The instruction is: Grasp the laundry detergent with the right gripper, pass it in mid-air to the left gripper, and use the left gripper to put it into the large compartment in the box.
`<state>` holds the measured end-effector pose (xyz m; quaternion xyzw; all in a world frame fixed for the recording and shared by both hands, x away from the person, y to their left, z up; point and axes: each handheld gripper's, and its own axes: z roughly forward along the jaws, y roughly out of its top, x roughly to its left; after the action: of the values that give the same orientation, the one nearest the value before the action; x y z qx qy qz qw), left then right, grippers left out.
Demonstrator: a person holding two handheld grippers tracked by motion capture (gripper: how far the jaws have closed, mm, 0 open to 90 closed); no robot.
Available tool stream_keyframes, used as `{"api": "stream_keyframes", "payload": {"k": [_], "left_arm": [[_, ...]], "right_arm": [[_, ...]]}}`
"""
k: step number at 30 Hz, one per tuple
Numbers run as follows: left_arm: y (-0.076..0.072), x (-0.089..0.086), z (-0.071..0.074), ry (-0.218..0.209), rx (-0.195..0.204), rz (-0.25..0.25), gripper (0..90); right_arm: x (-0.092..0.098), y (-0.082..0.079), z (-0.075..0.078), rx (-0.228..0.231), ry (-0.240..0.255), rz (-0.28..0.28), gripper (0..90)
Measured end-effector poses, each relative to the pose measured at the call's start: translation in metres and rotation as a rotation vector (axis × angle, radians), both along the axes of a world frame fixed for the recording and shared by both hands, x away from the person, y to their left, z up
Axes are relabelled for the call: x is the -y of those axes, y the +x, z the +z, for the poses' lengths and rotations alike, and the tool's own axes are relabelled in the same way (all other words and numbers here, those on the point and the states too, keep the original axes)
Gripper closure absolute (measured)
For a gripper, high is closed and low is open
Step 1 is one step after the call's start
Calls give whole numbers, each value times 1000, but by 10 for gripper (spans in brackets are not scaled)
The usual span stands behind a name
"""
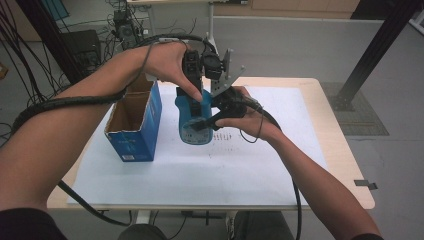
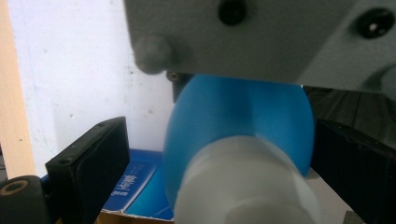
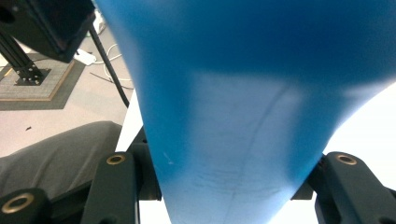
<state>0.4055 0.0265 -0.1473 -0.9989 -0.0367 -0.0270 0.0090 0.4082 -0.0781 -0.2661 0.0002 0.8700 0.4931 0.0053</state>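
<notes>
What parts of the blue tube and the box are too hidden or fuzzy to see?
- Blue tube, high view: its top end is hidden behind the left hand and left gripper.
- Tube's white neck, left gripper view: blurred, cut off by the bottom edge.
- Tube, right gripper view: too close; print unreadable.
- Blue box, high view: its inside is in shadow; label too small.
- Right gripper, high view: jaw tips are hidden by the tube.

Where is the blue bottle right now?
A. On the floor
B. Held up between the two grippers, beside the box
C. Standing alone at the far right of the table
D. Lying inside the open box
B: the blue bottle sits between the left gripper and the right gripper, just right of the open box.
</notes>
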Motion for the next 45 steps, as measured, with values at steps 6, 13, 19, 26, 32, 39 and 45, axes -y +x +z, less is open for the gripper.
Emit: {"api": "stream_keyframes", "payload": {"k": [6, 13, 19, 26, 32, 39, 45], "left_arm": [[-1, 2, 0, -6, -4, -7, 57], [-1, 5, -2, -6, -8, -19, 57], [0, 7, -4, -5, -10, -20, 57], [-1, 7, -4, 2, -15, -19, 57], [-2, 7, -5, 2, -14, -24, 57], [-3, 7, -4, -7, -11, -20, 57], [-3, 6, -5, -5, -13, -23, 58]], "right_arm": [[1, 0, 1, 1, 5, 0, 446], [2, -1, 2, -2, 5, -5, 446], [4, -1, 2, -14, 10, -9, 446], [4, -1, 2, -13, 8, -9, 445], [4, 0, 2, -3, 9, -12, 445], [5, 0, 1, -10, 8, -11, 445], [5, 0, 2, -8, 12, -18, 445]]}}
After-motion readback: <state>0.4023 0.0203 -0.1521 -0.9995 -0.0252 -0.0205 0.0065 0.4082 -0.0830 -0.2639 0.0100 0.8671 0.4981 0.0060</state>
